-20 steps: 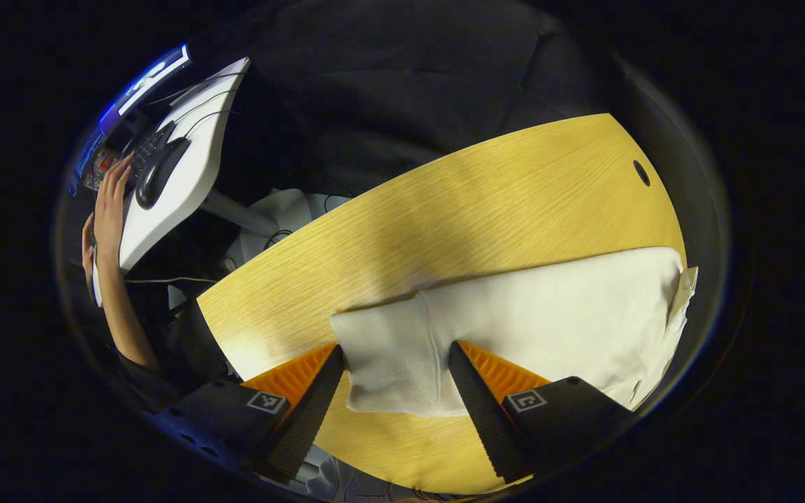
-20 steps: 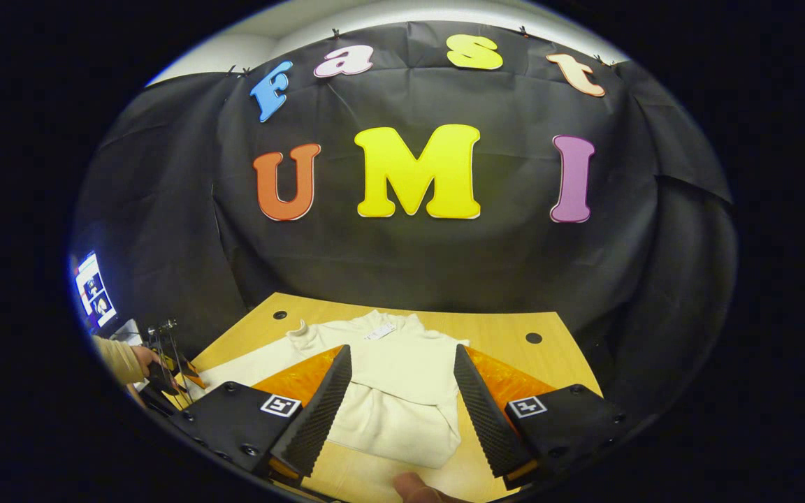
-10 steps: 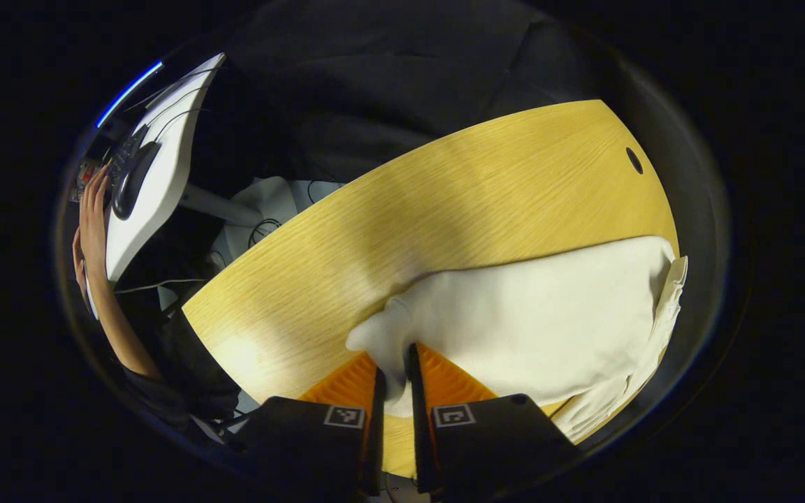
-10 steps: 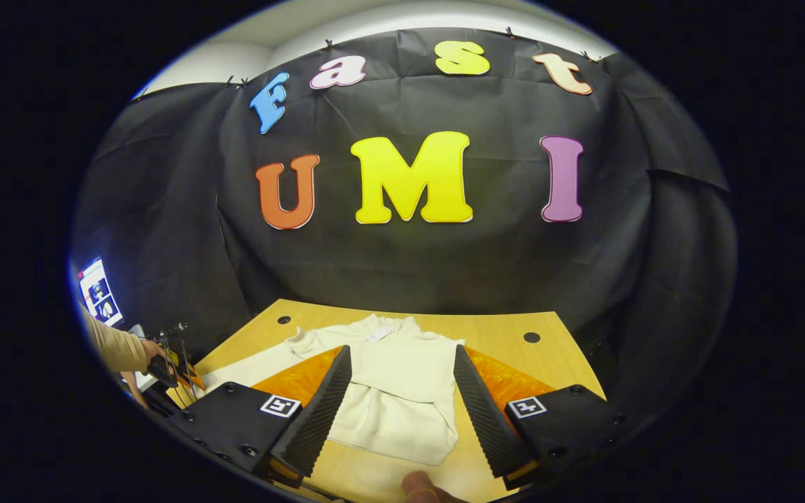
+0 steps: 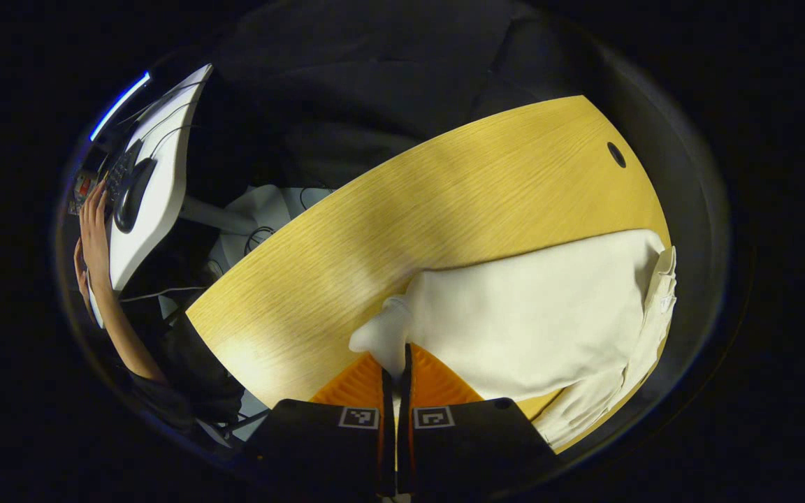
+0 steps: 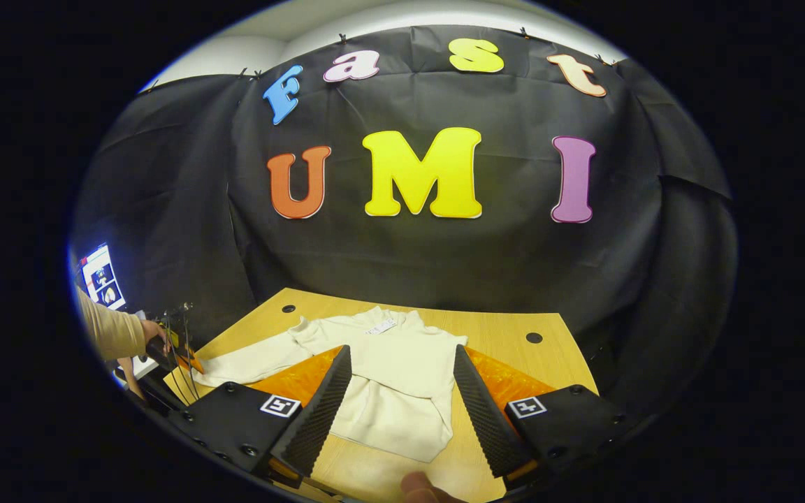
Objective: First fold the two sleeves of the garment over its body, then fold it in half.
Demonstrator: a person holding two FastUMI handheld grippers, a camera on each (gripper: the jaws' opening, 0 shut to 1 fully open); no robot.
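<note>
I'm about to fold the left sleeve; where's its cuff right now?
In the left gripper view, the cuff sits pinched in the left gripper, low centre, over the table.

Light wooden table (image 6: 507,328) (grommet holes) under a cream garment (image 6: 402,363)

We see a wooden table (image 5: 458,202) with a round cable hole (image 5: 615,154) near its far corner, and two more holes (image 6: 533,337) along its back edge in the right gripper view. Beside it stands a white side desk (image 5: 165,168) carrying a dark computer mouse (image 5: 131,195) and thin cables. A lit monitor (image 6: 100,276) glows at the far left of the right gripper view.
</note>
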